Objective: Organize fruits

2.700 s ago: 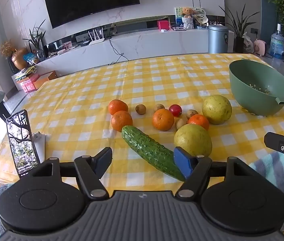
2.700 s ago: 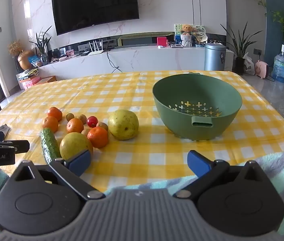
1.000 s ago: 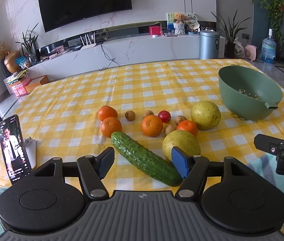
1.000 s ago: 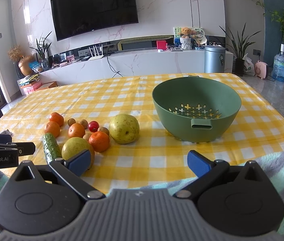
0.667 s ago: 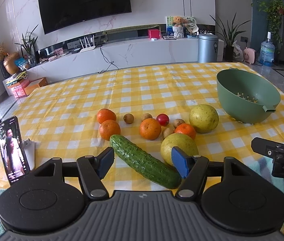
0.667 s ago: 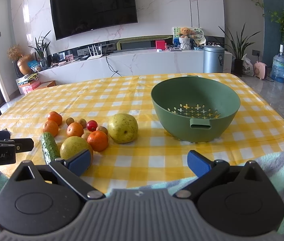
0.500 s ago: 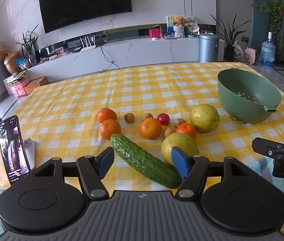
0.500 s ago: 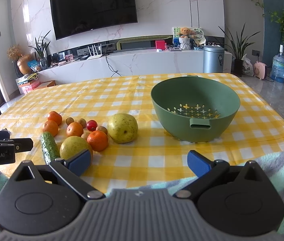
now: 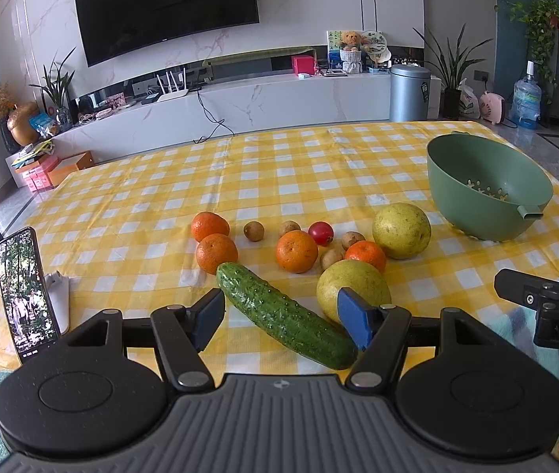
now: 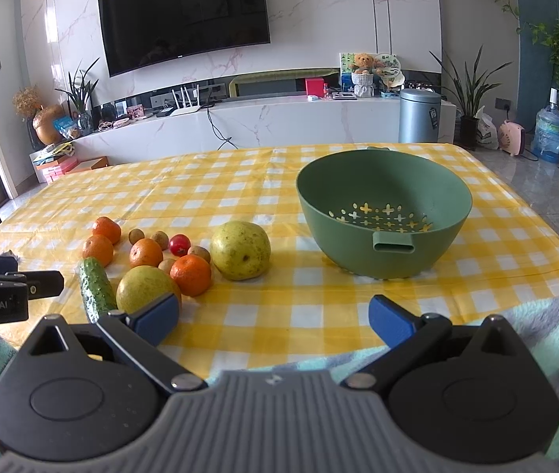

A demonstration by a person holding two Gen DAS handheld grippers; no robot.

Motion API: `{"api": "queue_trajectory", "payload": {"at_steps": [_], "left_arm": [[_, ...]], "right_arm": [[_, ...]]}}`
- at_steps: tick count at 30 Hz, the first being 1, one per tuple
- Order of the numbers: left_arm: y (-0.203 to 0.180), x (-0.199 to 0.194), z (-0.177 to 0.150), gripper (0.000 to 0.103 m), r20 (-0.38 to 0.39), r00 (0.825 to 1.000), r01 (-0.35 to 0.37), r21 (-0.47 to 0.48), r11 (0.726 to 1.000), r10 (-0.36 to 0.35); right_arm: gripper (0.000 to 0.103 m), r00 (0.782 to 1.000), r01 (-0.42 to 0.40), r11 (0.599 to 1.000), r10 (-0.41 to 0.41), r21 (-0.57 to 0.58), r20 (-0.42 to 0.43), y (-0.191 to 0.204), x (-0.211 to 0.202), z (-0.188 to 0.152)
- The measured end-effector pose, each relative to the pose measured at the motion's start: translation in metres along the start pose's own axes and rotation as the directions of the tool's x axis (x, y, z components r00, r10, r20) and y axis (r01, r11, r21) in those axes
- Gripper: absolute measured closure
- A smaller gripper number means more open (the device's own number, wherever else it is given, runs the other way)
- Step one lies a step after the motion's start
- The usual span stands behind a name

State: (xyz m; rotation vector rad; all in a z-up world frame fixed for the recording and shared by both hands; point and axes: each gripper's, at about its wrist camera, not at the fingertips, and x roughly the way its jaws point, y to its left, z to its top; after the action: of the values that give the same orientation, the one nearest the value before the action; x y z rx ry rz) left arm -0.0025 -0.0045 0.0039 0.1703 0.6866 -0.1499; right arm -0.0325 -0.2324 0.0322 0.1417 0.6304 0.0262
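Grippers hold steady: left gripper (image 9: 281,321) and right gripper (image 10: 273,321) both gape empty, nothing shifted lately. Cucumber (image 9: 285,321), pears, oranges wait untouched; colander (image 10: 384,211) beyond looks empty, sorting apparently unstarted.

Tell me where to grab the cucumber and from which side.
Grip the cucumber across its middle, coming down from above with the jaws turned square to its length. It lies flat and slanted on the tablecloth, its far end close to an orange and its near end beside a big yellow-green fruit; the middle looks clearest.
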Motion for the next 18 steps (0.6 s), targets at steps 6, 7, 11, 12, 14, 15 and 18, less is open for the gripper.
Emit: {"api": "queue_trajectory", "payload": {"at_steps": [6, 7, 11, 12, 14, 15, 18], "left_arm": [[0.0003, -0.0001, -0.0002, 0.026, -0.001, 1.000, 0.001, 0.000, 1.000, -0.001], [0.0003, -0.0002, -0.0001, 0.026, -0.001, 1.000, 0.001, 0.000, 1.000, -0.001], [0.0004, -0.0003, -0.0003, 0.026, -0.002, 1.000, 0.000, 0.000, 1.000, 0.000], [0.0004, -0.0002, -0.0003, 0.026, -0.002, 1.000, 0.000, 0.000, 1.000, 0.000], [0.0011, -0.0006, -0.0008, 0.026, -0.004, 1.000, -0.001, -0.001, 1.000, 0.001], [0.0013, -0.0009, -0.0008, 0.026, -0.004, 1.000, -0.001, -0.002, 1.000, 0.001], [0.0015, -0.0009, -0.0009, 0.026, -0.004, 1.000, -0.001, -0.001, 1.000, 0.001]], "right_arm": [[0.004, 1.000, 0.001, 1.000, -0.001, -0.001, -0.001, 0.0001, 0.0000, 0.0000], [0.004, 1.000, 0.001, 1.000, -0.001, -0.001, -0.001, 0.0001, 0.0000, 0.0001], [0.004, 1.000, 0.000, 1.000, 0.000, -0.001, 0.000, 0.0001, 0.0002, 0.0000], [0.004, 1.000, 0.001, 1.000, -0.001, -0.001, -0.001, 0.0003, 0.0001, 0.0002], [0.004, 1.000, 0.001, 1.000, -0.001, -0.001, -0.001, 0.0002, 0.0003, 0.0001], [0.004, 1.000, 0.001, 1.000, -0.001, -0.001, -0.001, 0.0003, 0.0001, 0.0002], [0.004, 1.000, 0.001, 1.000, -0.001, -0.001, -0.001, 0.0004, 0.0001, 0.0002]]}}
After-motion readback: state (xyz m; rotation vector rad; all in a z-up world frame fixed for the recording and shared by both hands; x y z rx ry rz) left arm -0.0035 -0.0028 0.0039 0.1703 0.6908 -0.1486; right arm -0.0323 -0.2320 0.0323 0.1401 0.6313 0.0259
